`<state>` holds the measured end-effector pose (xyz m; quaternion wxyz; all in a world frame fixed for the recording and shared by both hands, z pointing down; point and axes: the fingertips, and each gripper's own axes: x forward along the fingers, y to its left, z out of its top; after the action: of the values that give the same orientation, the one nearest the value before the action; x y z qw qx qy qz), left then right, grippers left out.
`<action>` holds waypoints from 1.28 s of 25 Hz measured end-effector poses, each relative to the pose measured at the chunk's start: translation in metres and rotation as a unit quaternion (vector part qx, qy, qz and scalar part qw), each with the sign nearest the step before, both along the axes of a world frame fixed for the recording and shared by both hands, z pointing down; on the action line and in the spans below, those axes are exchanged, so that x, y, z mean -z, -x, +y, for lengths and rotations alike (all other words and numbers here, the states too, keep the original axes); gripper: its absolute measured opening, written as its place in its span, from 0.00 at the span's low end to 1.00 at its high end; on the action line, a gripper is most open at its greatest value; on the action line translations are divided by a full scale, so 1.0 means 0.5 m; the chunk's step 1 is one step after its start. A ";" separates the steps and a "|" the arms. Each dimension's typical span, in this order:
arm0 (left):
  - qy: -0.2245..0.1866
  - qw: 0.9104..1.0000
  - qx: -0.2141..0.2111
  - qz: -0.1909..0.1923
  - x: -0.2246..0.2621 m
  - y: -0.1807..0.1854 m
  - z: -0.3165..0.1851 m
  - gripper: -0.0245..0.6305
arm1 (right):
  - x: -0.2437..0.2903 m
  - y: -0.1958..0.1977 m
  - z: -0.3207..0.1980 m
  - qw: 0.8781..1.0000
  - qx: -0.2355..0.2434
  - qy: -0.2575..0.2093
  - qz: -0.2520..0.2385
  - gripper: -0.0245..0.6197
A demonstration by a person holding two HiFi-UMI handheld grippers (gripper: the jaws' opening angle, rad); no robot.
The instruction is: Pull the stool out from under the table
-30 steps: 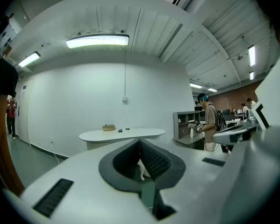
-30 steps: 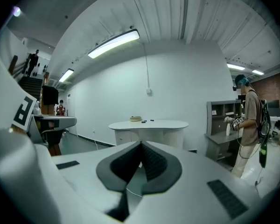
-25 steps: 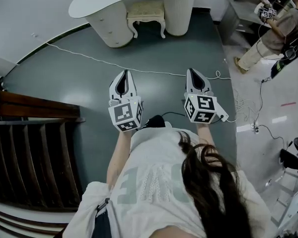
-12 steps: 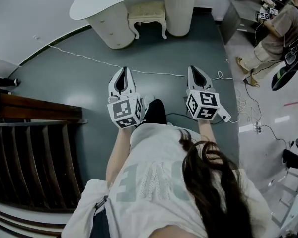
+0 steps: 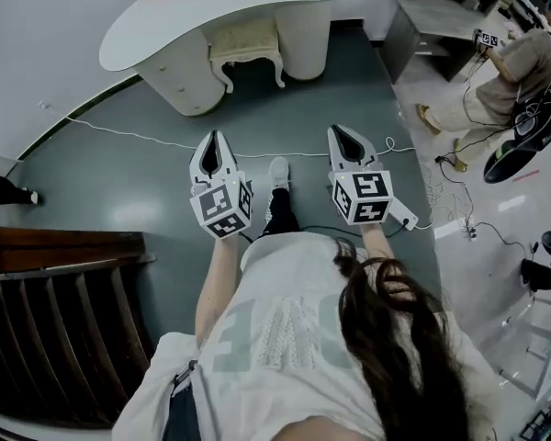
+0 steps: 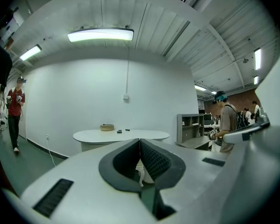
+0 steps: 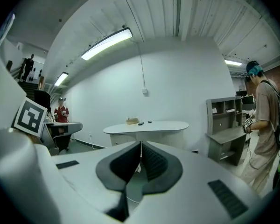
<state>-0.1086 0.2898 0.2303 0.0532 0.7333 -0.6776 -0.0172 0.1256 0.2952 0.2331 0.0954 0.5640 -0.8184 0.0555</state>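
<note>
A cream stool point(image 5: 245, 46) with curved legs stands tucked between the two pedestals of the white curved table point(image 5: 220, 7) at the top of the head view. Both grippers hover over the grey floor, well short of the stool and pointing toward it. My left gripper point(image 5: 211, 136) is shut and holds nothing. My right gripper point(image 5: 338, 131) is also shut and holds nothing. In the left gripper view the table point(image 6: 121, 135) lies straight ahead beyond the gripper point(image 6: 139, 141), and a pale stool leg point(image 6: 141, 174) shows behind the jaws. The right gripper view shows the table point(image 7: 147, 126) past the gripper point(image 7: 140, 144).
A white cable point(image 5: 147, 136) runs across the floor between me and the table. A grey shelf unit point(image 5: 432, 12) stands right of the table, with a person point(image 5: 496, 72) beside it and loose cables point(image 5: 450, 219) on the floor. Dark wooden stairs point(image 5: 55, 283) are at the left.
The person has stepped forward, one white shoe now out in front. Both grippers have moved closer to the table and stool. Both have stayed shut.
</note>
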 end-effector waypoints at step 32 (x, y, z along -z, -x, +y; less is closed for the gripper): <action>0.031 0.999 -0.024 0.013 -0.035 0.216 -0.728 0.08 | -0.014 0.199 -0.699 0.997 -0.038 0.057 0.019 0.09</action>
<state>-0.2167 -0.0742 0.2478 0.0854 0.7473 -0.6590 -0.0041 0.0261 -0.0542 0.2399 0.1404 0.5895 -0.7898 0.0951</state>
